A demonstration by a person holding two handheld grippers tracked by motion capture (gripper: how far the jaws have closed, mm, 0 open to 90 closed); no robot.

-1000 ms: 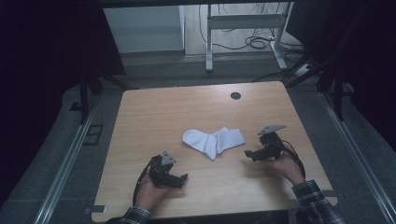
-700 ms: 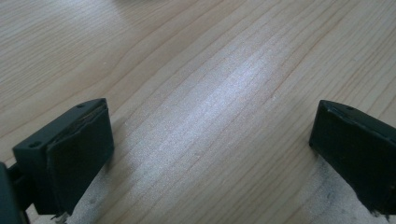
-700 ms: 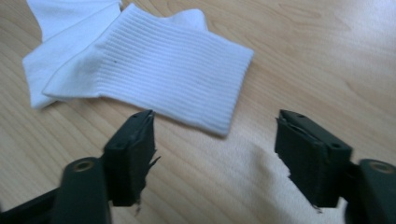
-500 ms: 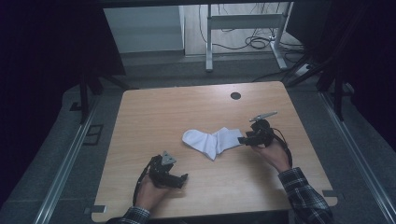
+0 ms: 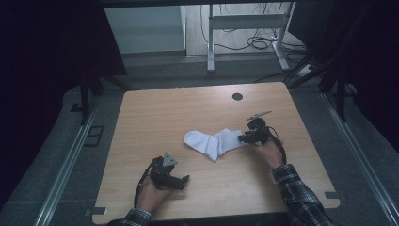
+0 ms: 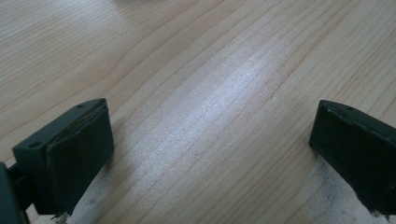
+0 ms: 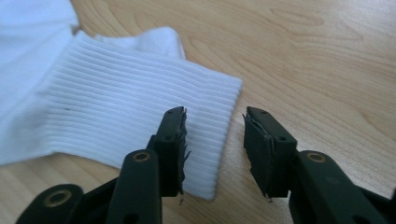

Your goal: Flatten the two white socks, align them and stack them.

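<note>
I count two claws and one white sock (image 5: 214,142) on the tabletop (image 5: 197,106). My right claw (image 7: 214,140) has its jaws apart, straddling the ribbed cuff's edge: one jaw over the cuff, the other over bare wood just beside it. My left claw (image 6: 210,154) is spread wide over bare wood, the sock well ahead of it. Since a second ago my right claw has moved in to the cuff; my left has stayed put.
</note>
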